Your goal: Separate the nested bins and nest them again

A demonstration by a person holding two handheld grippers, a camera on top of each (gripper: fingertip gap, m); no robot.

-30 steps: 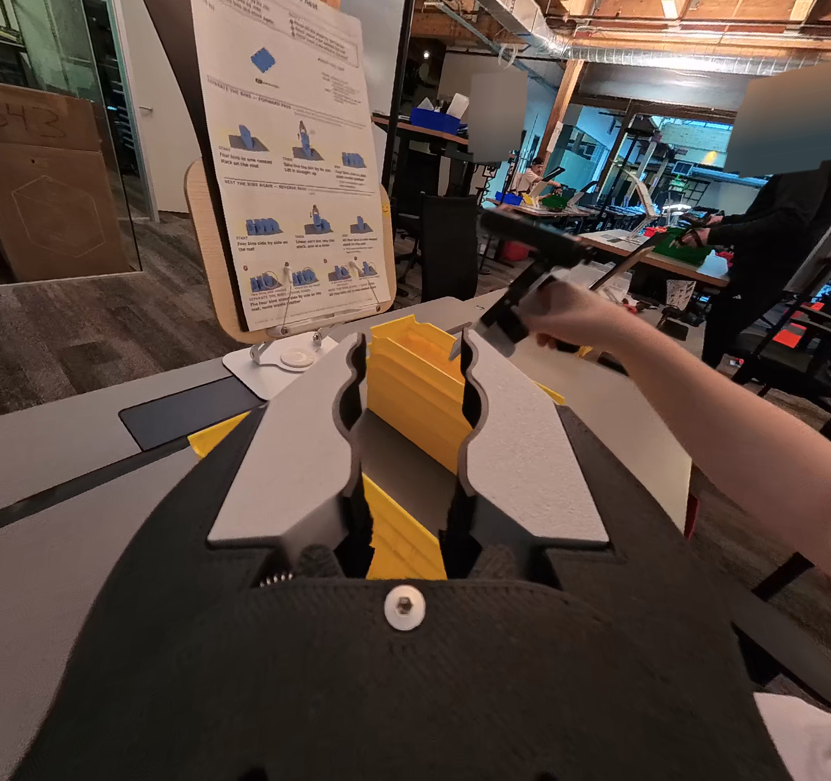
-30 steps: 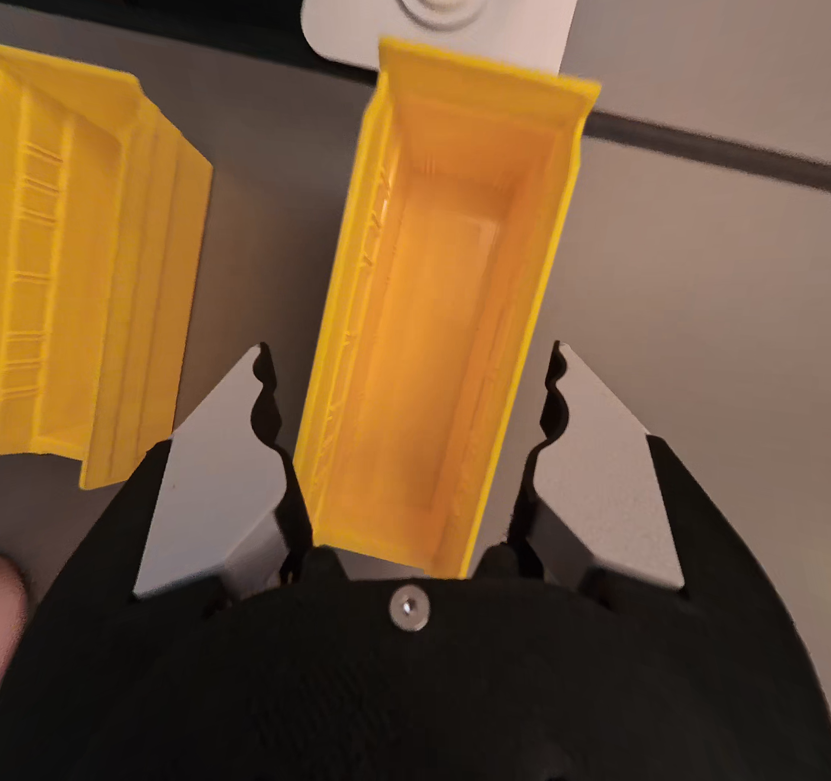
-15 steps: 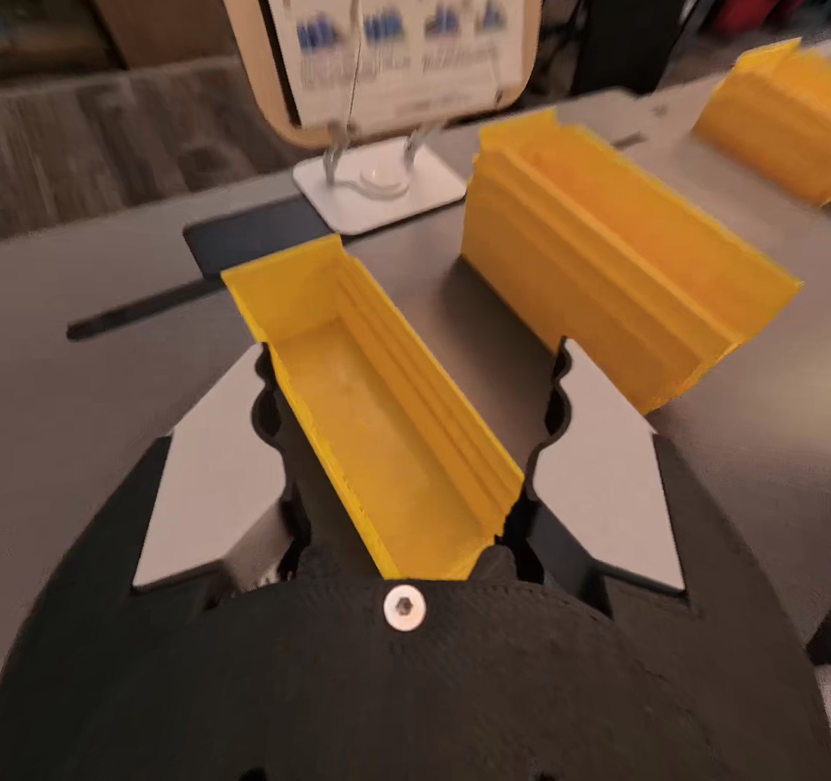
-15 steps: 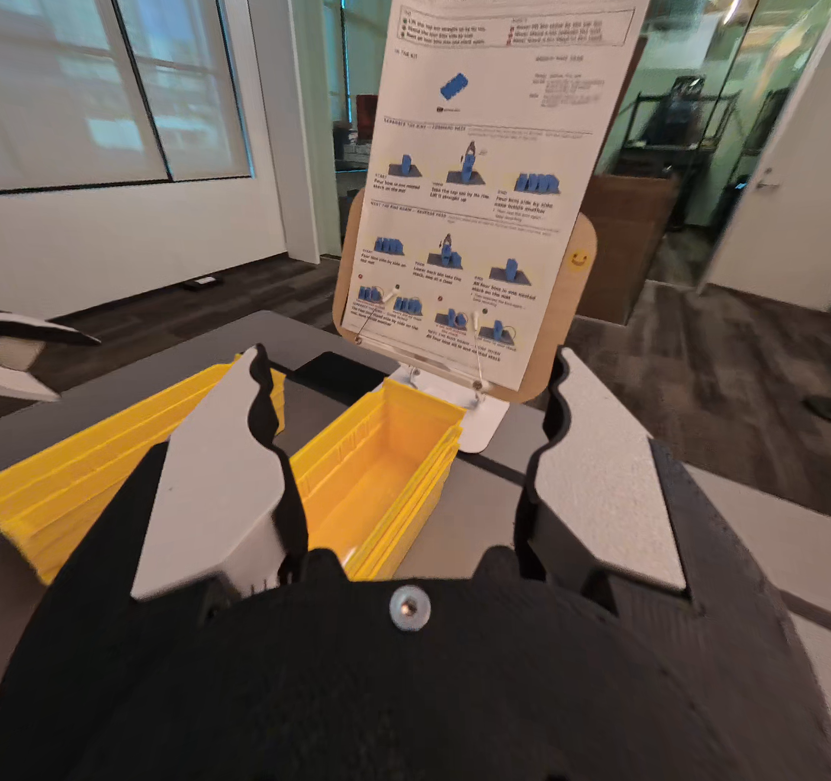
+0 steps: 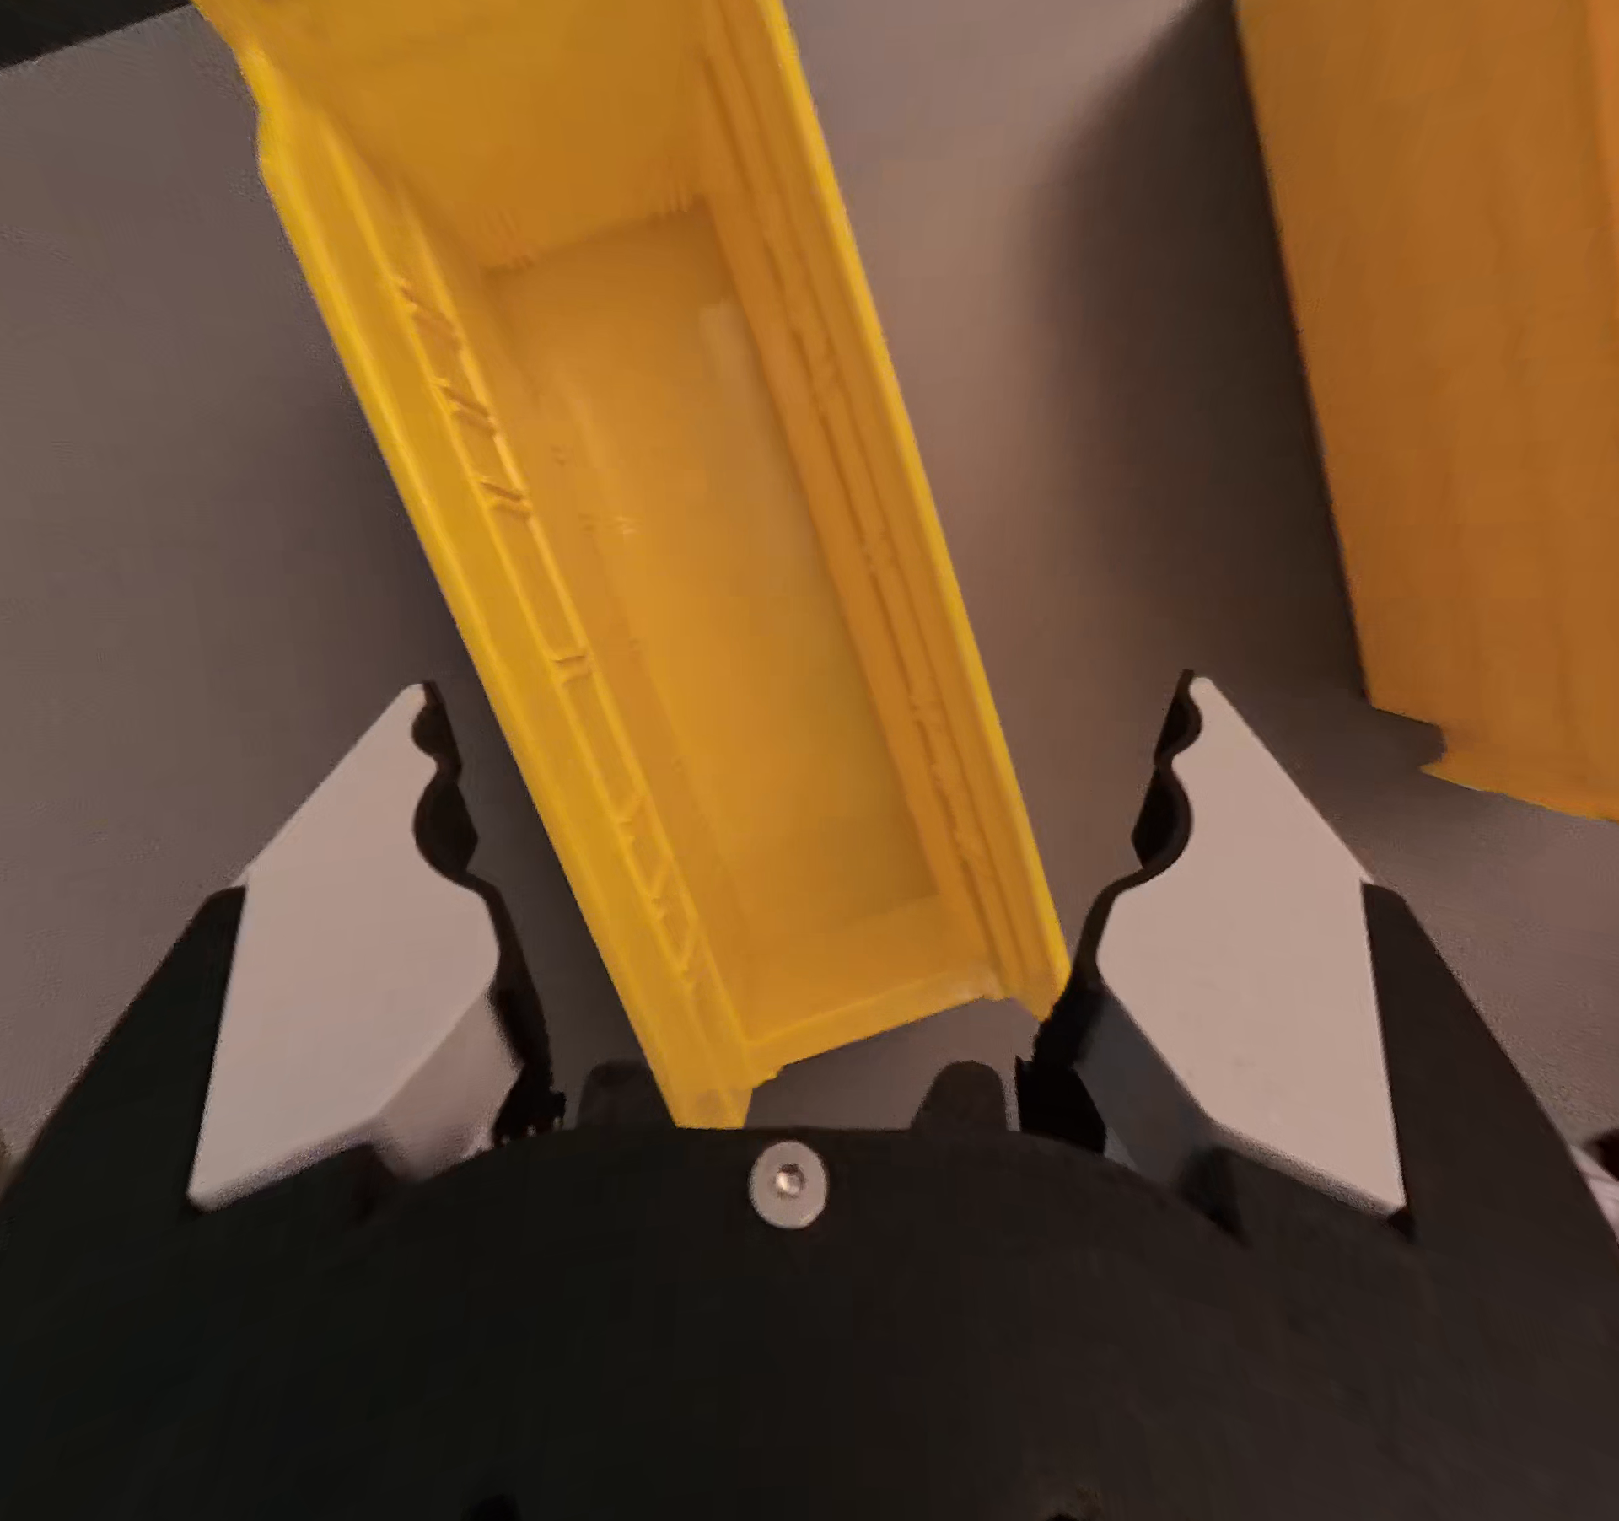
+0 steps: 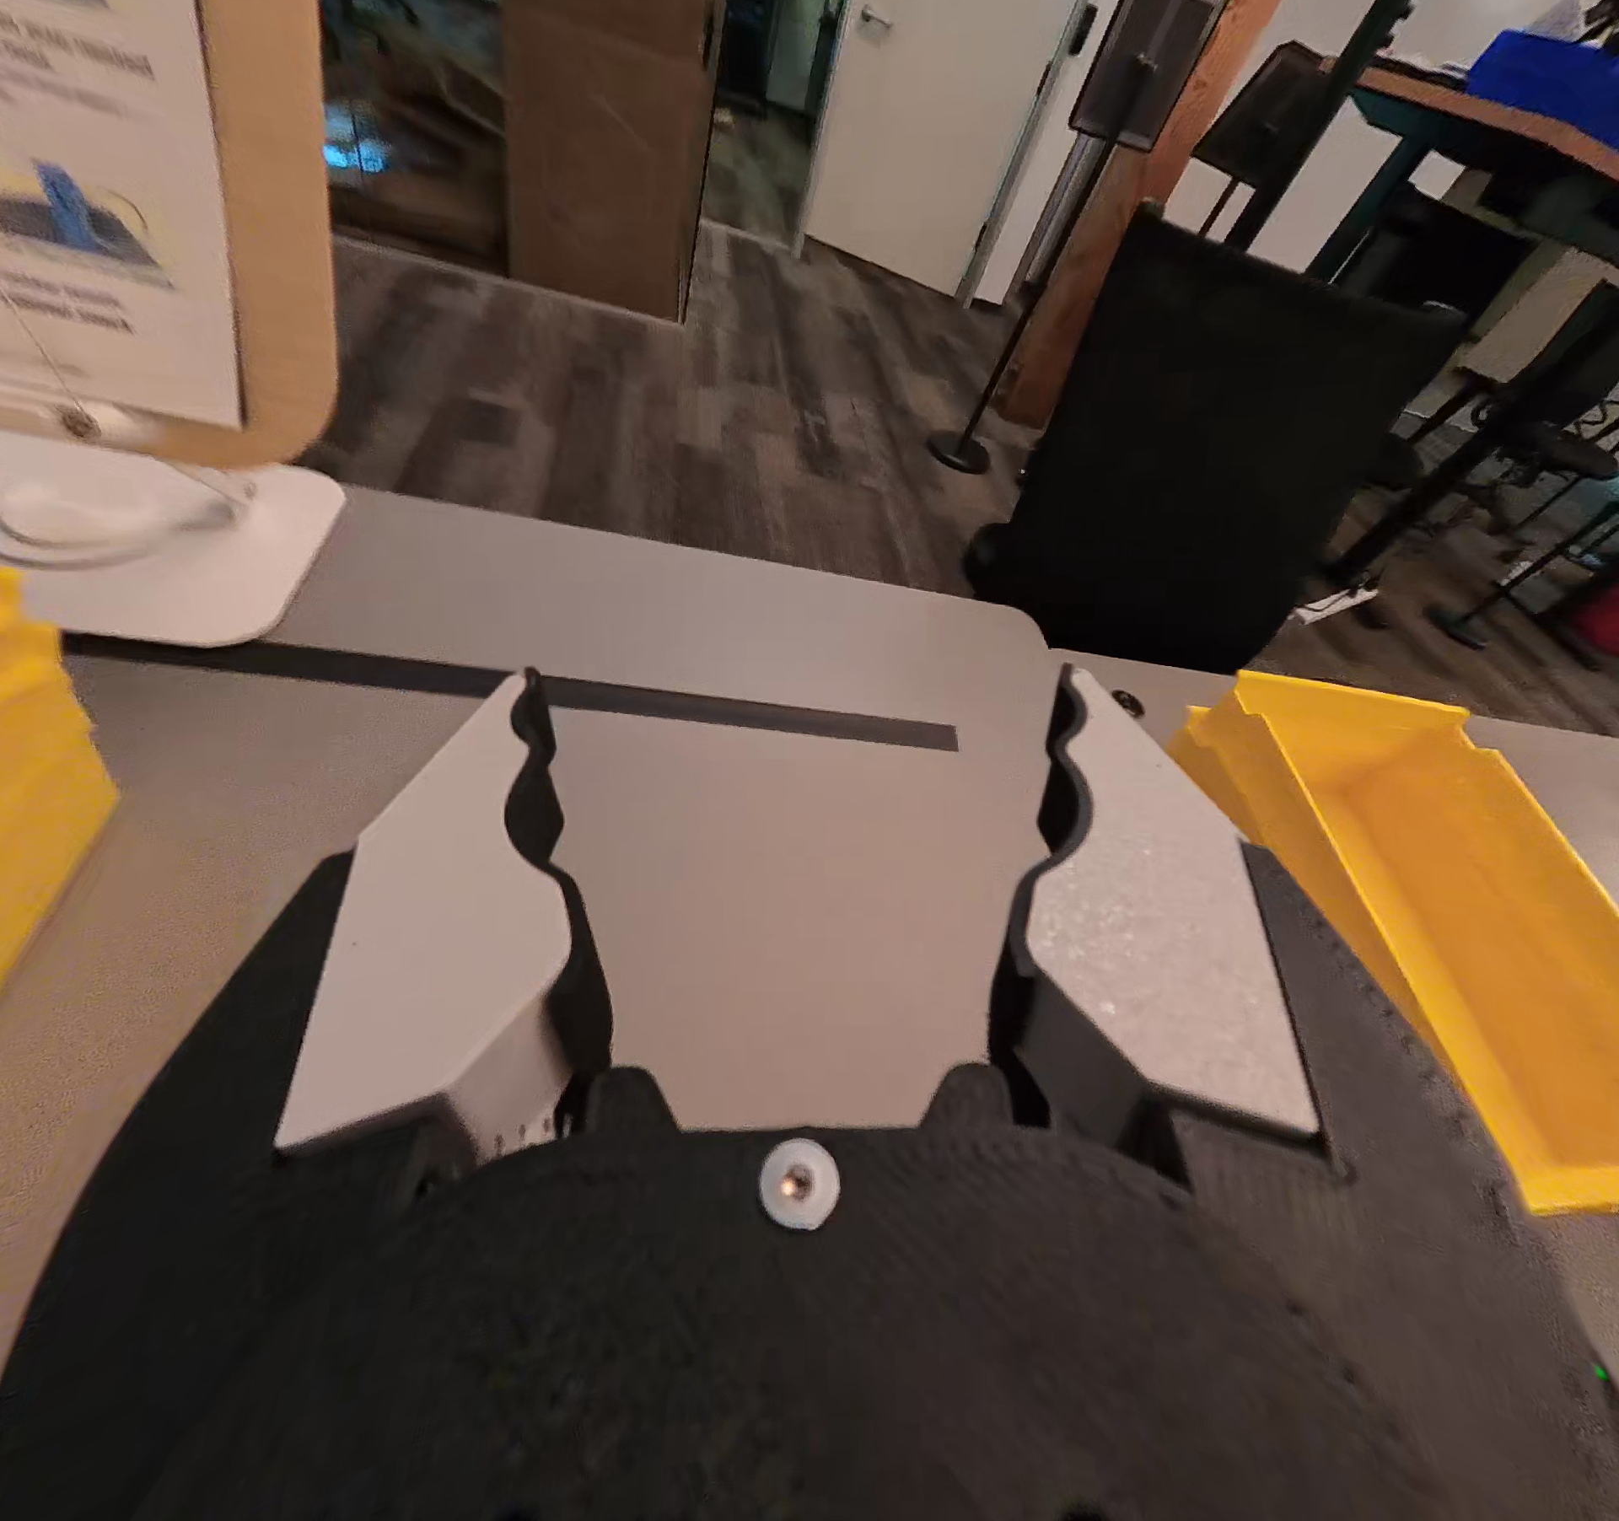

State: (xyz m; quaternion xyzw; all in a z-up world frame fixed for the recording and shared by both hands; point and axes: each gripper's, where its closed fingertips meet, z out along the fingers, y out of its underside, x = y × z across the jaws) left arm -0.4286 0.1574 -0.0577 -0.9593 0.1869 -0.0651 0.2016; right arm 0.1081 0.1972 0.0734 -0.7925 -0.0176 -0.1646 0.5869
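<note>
Between the wide-apart left claw [image 5: 806, 691], unclamped yellow bin [image 5: 683, 515] resting on table [image 5: 175, 428], apparently set out separated; right claw [image 6: 793, 682] likewise agape, bare.

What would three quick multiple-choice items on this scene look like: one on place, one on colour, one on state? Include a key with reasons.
1. In the left wrist view, where is the open bin?
A. Between the spread fingers
B. On the floor
C. Stacked on the sign stand

2. What colour are the bins?
A. Blue
B. Yellow
C. Green

3. What is the state of the right gripper?
A. Shut on a bin
B. Open, bare table between its fingers
C. Shut on paper

Key: 1 A, the bin lies lengthwise between the left gripper fingers. 2 B, every bin in view, such as the one at right, is yellow. 3 B, its fingers stand wide apart over grey tabletop.
</note>
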